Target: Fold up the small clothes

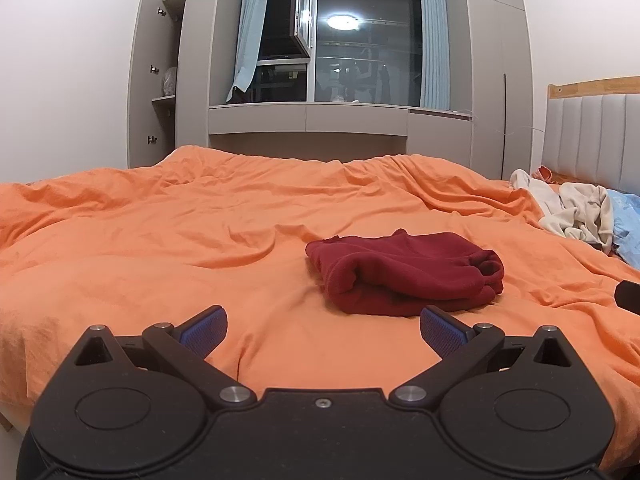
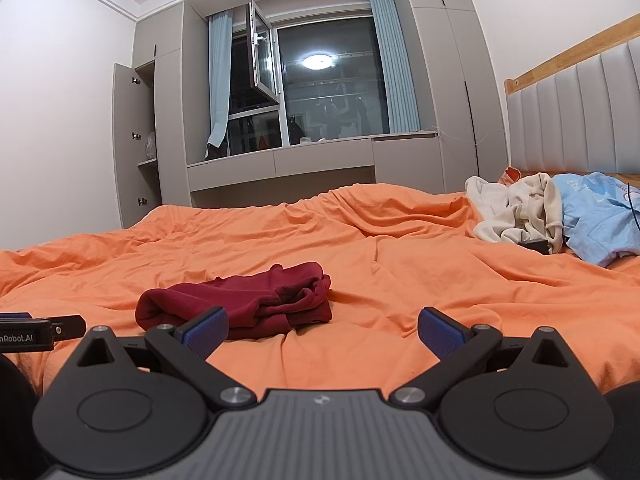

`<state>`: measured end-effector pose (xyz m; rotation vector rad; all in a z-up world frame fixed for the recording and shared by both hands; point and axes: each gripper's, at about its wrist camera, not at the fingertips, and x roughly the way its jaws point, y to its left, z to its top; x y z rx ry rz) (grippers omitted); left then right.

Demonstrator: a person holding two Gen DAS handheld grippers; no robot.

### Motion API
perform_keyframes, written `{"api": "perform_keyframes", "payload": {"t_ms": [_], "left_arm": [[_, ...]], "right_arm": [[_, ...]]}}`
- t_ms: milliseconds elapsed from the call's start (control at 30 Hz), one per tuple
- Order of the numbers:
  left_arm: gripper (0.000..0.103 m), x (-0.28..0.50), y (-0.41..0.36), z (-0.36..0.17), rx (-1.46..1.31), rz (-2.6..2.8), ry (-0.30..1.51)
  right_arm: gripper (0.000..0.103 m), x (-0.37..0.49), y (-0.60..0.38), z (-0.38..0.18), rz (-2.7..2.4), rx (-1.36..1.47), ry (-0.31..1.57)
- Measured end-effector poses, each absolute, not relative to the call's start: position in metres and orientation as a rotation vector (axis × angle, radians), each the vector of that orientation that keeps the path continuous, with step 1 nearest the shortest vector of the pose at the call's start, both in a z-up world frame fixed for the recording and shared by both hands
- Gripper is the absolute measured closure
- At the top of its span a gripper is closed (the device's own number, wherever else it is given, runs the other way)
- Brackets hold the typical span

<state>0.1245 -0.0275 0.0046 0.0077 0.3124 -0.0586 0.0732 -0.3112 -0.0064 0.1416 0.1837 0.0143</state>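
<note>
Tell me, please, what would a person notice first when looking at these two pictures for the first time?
First comes the wide orange bedcover, which fills the middle of both views. On it lies a dark red folded garment, alone near the centre, just beyond the open left tool and the open right tool. By the padded headboard on the right sits an unfolded heap, a cream garment and a light blue garment.
</note>
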Motion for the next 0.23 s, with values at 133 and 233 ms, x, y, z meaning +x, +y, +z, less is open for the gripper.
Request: {"api": "perform_keyframes", "payload": {"t_ms": [133,233], "left_arm": [[0.000,0.1248,-0.0259,0.0049,0.005,-0.058,0.313],[0.000,0.1248,-0.0251,0.0053,0.000,-0.054,0.316]], "right_arm": [[0.000,0.0725,-0.3113,-0.0053,0.014,0.139,0.185],[0.000,0.0732,-0.3105,-0.0054,0.014,0.138,0.185]]}}
